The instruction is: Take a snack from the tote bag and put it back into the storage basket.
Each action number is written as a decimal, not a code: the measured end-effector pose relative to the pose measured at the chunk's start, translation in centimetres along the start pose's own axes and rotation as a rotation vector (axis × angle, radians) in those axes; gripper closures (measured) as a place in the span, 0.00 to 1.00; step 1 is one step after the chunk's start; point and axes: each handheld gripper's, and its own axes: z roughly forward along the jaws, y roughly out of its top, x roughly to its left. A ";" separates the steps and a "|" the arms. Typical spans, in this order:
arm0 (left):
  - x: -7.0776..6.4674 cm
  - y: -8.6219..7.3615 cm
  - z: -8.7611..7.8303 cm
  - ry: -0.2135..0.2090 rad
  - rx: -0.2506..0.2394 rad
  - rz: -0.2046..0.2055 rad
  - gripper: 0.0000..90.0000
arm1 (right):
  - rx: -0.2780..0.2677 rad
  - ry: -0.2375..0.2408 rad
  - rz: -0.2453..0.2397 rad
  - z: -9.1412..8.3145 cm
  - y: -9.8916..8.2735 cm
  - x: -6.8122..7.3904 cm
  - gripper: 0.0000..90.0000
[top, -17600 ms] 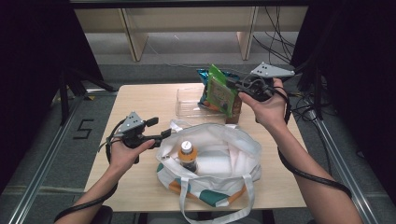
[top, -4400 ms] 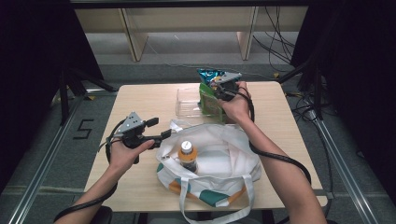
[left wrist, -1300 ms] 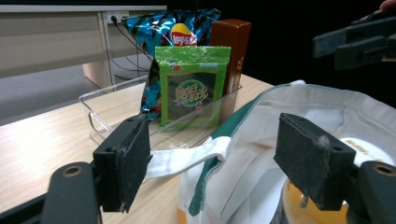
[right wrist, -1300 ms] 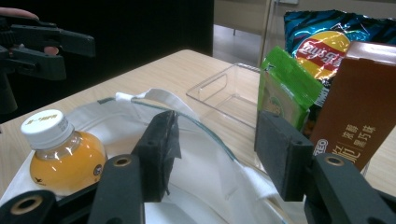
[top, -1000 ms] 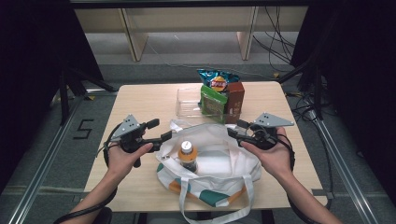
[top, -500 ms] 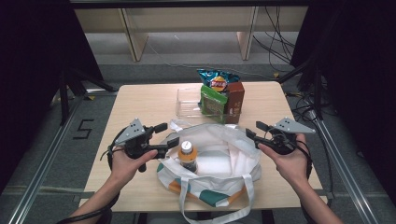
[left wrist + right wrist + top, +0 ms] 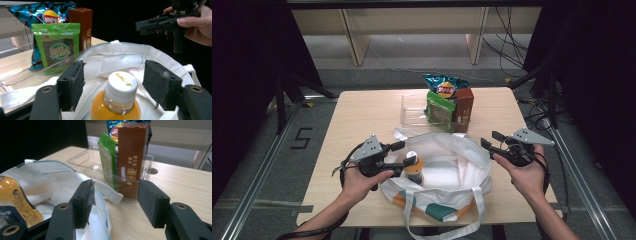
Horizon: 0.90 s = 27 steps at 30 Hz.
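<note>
Left tool jaws closing around orange bottle cap, not touching, right tool open, empty

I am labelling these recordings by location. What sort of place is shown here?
Probably a lab or recording studio, not a home. A small wooden table stands between black curtains, with metal rails and a taped number five on the grey floor, and loose cables behind.

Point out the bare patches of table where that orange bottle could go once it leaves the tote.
Bare wood lies left of the clear bin, from the table's far edge down to the left hand-held gripper, and in a narrower strip right of the brown box. The white tote with the orange bottle crowds the near middle.
</note>
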 end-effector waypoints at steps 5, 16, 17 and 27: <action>-0.1 -0.5 0.6 0.006 0.009 0.012 0.43 | 0.008 -0.021 0.016 -0.2 -0.1 0.0 0.52; -0.5 -1.1 1.1 0.006 0.029 0.038 0.55 | -0.009 -0.021 -0.007 0.1 -0.3 -0.3 0.52; -0.5 -1.1 1.1 0.006 0.030 0.039 0.56 | -0.005 -0.018 -0.003 0.1 -0.3 -0.3 0.52; -0.5 -1.3 1.2 0.007 0.028 0.041 0.64 | 0.007 -0.011 0.001 0.2 -0.4 -0.2 0.52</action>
